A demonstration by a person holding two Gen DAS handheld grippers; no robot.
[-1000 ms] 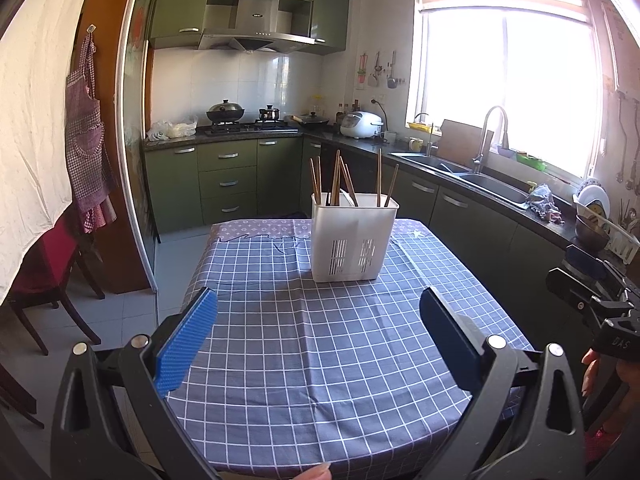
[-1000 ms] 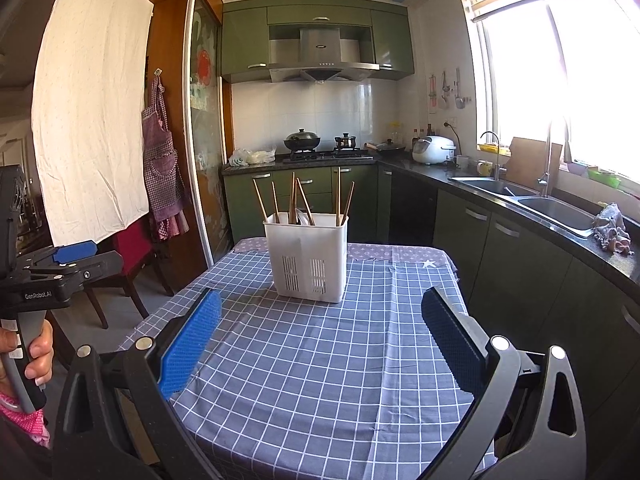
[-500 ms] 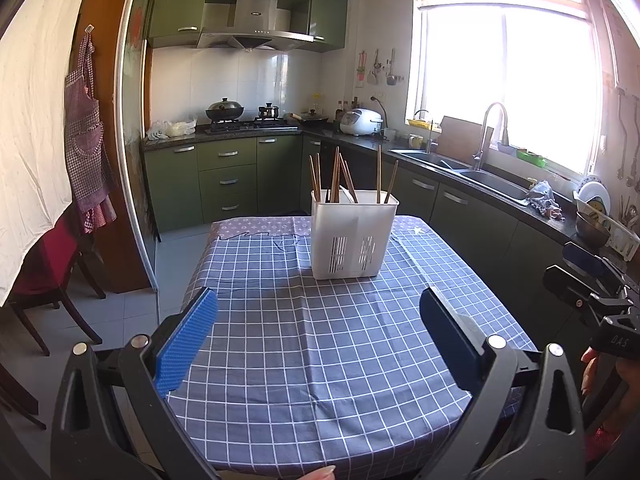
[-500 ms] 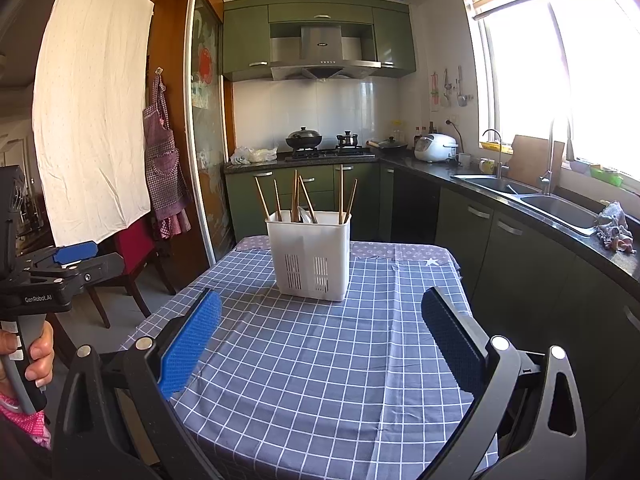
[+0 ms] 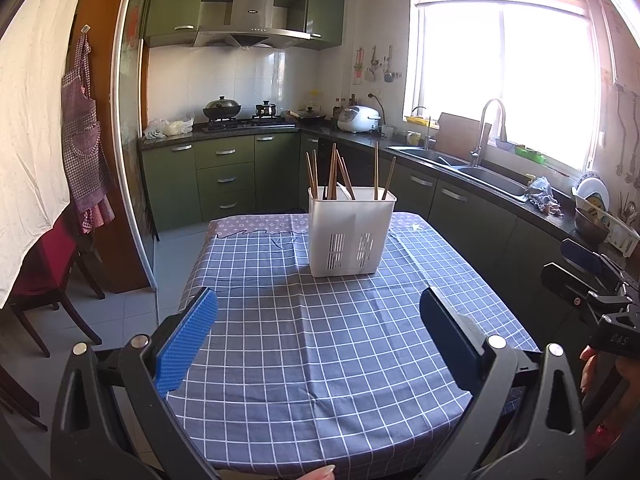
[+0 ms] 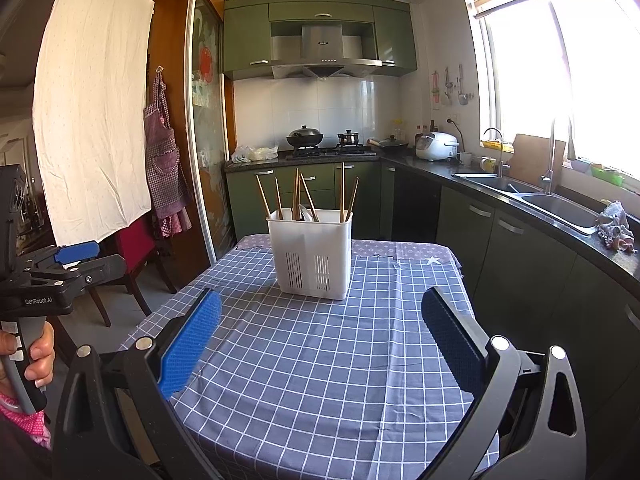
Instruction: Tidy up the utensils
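Left gripper (image 5: 318, 334): jaws wide apart, nothing held, hovering over near edge of checked tablecloth (image 5: 340, 360). White holder (image 5: 350, 232) dead ahead at 12 o'clock, well apart from fingertips, between the two finger lines, standing upright on far half of table. Wooden chopsticks (image 5: 334, 174) upright and slightly tilted inside: bunch in left compartment, two in right compartment. White utensil also in left side, too hidden to identify.

Right gripper (image 6: 320, 328): jaws wide apart, nothing held, also low over tablecloth (image 6: 320, 380). Holder (image 6: 310, 252) at 12 o'clock, a touch toward 11, well clear of both pads. Chopsticks (image 6: 298, 196) sticking out the top, same split.

Other gripper visible at 3 o'clock in left view, at 9 o'clock in right view, hand (image 6: 38, 354) on its grip.

Sink (image 5: 480, 172) at 2 o'clock, stove (image 5: 244, 122) at 11 o'clock, beyond table.
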